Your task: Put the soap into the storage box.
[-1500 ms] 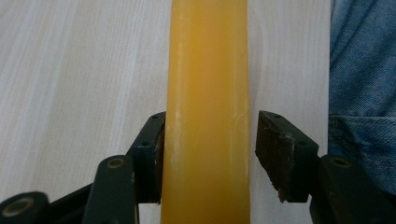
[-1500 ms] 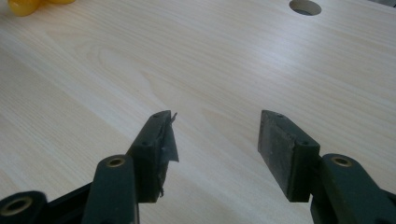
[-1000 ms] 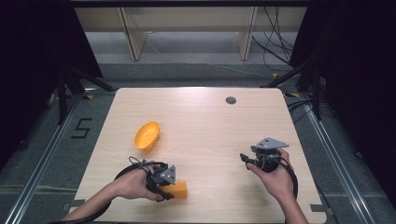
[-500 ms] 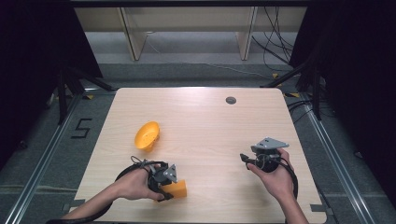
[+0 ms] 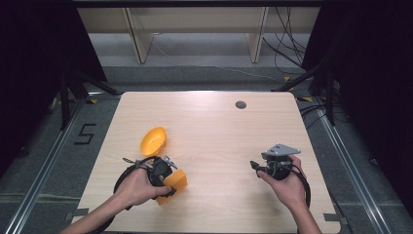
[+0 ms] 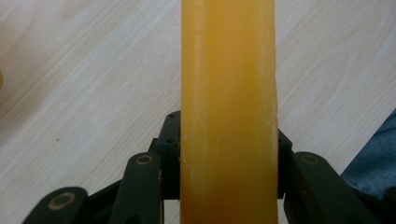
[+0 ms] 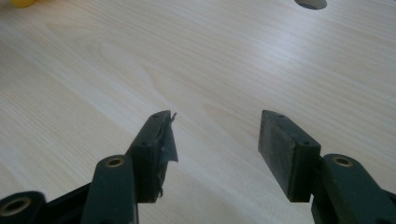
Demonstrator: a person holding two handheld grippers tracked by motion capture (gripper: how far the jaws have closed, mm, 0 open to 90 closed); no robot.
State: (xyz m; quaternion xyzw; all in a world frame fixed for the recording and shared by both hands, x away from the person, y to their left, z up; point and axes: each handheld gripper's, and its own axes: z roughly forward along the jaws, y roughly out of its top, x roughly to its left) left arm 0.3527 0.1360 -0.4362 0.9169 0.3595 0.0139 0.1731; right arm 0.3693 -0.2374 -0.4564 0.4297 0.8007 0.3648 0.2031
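Table (image 5: 219,131): pale wood, with a small round hole (image 5: 240,105) near its far edge.
Orange bowl (image 5: 154,140): tilted on its side, left of centre.
Left gripper (image 5: 165,178): pinching the orange block (image 6: 228,112), at the near left of the table, near the bowl.
Right gripper (image 7: 215,140): jaws spread, nothing between them.

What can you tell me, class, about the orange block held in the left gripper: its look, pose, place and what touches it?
The orange block is a thick, flat-sided slab of waxy, slightly translucent amber-orange, with smooth faces and a faintly chipped edge. The left gripper is clamped on it, one black jaw pressing each broad face, so its narrow face points at the camera, running up the picture. It sits near the table's front left, below the orange bowl, apart from it.
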